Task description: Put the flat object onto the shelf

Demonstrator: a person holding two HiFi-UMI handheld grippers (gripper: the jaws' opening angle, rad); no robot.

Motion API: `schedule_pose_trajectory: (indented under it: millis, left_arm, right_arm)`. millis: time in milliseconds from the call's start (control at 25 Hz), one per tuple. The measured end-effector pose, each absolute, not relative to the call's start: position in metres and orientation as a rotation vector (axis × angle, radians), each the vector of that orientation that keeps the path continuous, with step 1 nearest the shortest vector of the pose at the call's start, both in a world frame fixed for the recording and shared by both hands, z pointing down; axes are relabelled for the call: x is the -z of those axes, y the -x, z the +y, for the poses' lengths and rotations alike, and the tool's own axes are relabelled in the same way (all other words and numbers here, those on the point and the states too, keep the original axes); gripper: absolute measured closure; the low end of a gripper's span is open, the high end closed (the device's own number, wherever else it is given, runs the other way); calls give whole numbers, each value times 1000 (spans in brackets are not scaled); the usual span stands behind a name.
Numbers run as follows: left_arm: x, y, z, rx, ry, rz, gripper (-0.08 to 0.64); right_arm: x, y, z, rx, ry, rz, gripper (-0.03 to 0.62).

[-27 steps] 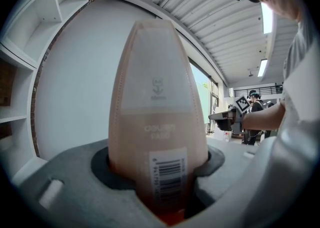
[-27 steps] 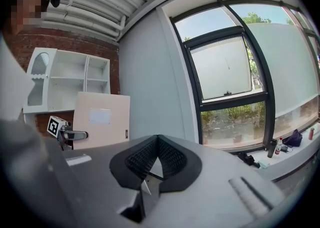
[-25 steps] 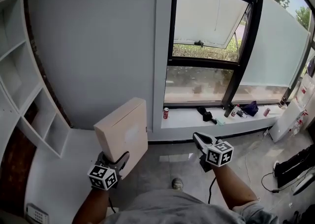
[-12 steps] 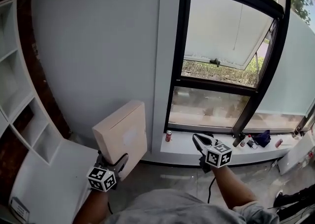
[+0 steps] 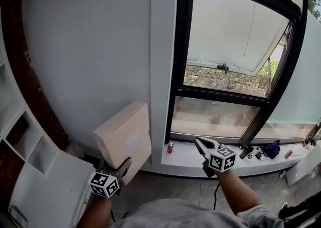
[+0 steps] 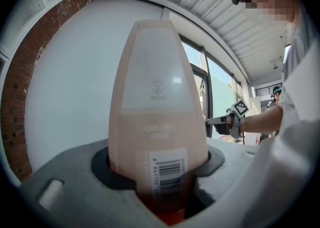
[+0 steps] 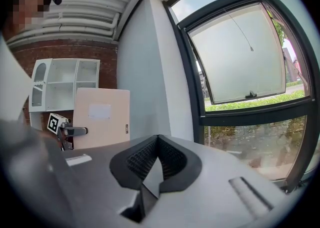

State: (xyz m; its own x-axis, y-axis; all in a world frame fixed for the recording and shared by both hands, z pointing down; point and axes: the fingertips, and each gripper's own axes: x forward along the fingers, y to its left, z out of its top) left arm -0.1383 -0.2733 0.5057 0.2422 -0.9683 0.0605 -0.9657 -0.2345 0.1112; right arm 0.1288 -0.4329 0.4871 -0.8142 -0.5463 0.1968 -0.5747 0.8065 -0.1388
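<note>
The flat object is a thin beige box with a pale label, held upright at the lower left. My left gripper is shut on its lower edge; in the left gripper view the box rises from between the jaws and shows a barcode. My right gripper hangs at the lower right, shut and empty; its ribbed pads meet at the tip. The white shelf with open compartments lines the left edge. From the right gripper view I see the box, the left gripper and the shelf.
A grey wall stands straight ahead, with a black-framed window tilted open to its right. On the white sill stand a red can and small items. A brick wall backs the shelf. A white low top lies below left.
The head view has swung right and up: the shelf has slid toward the left edge and the window fills more of the frame. Both grippers keep their places, the box still held.
</note>
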Motion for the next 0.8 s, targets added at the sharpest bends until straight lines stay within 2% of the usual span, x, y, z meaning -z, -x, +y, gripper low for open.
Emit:
schedule_pose_trajectory:
  millis: [400, 800]
  left_arm:
    - [-483, 194, -310, 18, -2423, -1848, 267]
    - [-414, 312, -273, -8, -2265, -2168, 267]
  right_arm:
    - [-465, -69, -452, -245, -909, -2856, 583]
    - [-413, 103, -447, -141, -539, -2962, 583]
